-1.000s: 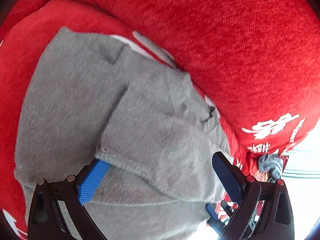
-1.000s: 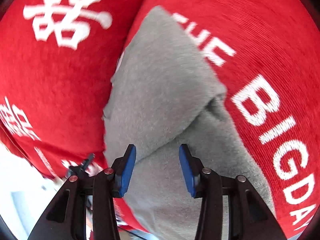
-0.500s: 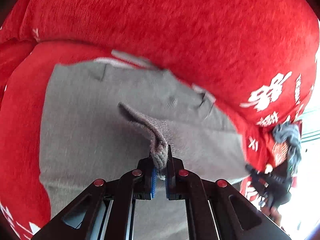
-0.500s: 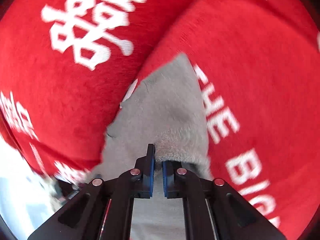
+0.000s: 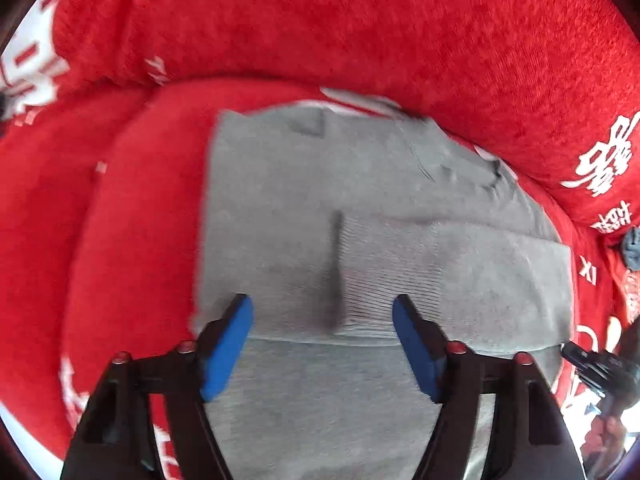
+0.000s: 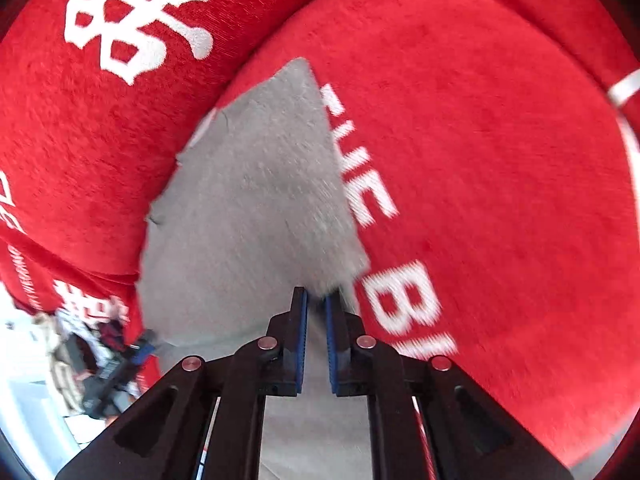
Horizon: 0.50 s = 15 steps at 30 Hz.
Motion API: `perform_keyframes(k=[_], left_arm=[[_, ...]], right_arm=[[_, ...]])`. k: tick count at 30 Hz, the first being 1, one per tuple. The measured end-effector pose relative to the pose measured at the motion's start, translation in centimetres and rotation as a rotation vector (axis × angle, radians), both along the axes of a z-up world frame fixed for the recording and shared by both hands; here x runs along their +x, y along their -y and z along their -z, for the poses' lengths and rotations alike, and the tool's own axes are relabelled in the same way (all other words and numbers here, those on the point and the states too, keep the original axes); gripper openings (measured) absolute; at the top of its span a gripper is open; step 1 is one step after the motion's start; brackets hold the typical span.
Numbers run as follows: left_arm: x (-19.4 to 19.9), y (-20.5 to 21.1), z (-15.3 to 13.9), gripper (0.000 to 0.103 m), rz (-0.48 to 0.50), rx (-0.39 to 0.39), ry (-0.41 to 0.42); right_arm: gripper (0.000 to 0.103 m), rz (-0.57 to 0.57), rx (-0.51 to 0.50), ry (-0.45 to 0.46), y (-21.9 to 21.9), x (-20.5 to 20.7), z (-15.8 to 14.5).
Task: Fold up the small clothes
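A grey knit garment (image 5: pixel 360 200) lies on the red sofa seat, its lower part folded up over the rest, with a ribbed hem across the middle. My left gripper (image 5: pixel 322 312) is open and empty just above that hem. In the right wrist view the same grey garment (image 6: pixel 256 200) runs up the seat. My right gripper (image 6: pixel 316 300) is nearly closed, its blue pads pinching the garment's folded edge.
The red sofa backrest (image 5: pixel 360 20) with white print rises behind the garment. The red seat cushion (image 6: pixel 500 180) carries white lettering to the right. A grey sock-like piece (image 5: pixel 632 248) lies at the far right. Floor clutter (image 6: pixel 100 360) shows beyond the seat's edge.
My left gripper has opened and let go of the hem, which now lies flat on the garment. My right gripper stays closed on the fold, and both views have pulled back.
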<state>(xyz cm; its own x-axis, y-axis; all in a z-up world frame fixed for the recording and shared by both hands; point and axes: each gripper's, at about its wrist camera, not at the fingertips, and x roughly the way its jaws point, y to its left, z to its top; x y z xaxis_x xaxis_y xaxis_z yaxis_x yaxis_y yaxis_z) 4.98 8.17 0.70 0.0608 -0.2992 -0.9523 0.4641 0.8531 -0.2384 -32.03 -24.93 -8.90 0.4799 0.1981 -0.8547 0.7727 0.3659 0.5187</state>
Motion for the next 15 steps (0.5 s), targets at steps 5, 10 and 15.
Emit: perform_keyframes(k=[5,10,15], left_arm=[[-0.2,0.1,-1.5,0.074,0.058,-0.015,0.020],[-2.0,5.0,-0.5,0.074,0.167,0.025,0.063],[-2.7,5.4,2.3,0.075,0.167,0.091,0.072]], right_arm=[[0.010,-0.092,-0.203,-0.019,-0.4,0.6,-3.7],[0.010,-0.168,-0.219,-0.020,0.0,3.8,-3.0],[0.002,-0.178,-0.235,-0.061,0.2,3.4,-0.2]])
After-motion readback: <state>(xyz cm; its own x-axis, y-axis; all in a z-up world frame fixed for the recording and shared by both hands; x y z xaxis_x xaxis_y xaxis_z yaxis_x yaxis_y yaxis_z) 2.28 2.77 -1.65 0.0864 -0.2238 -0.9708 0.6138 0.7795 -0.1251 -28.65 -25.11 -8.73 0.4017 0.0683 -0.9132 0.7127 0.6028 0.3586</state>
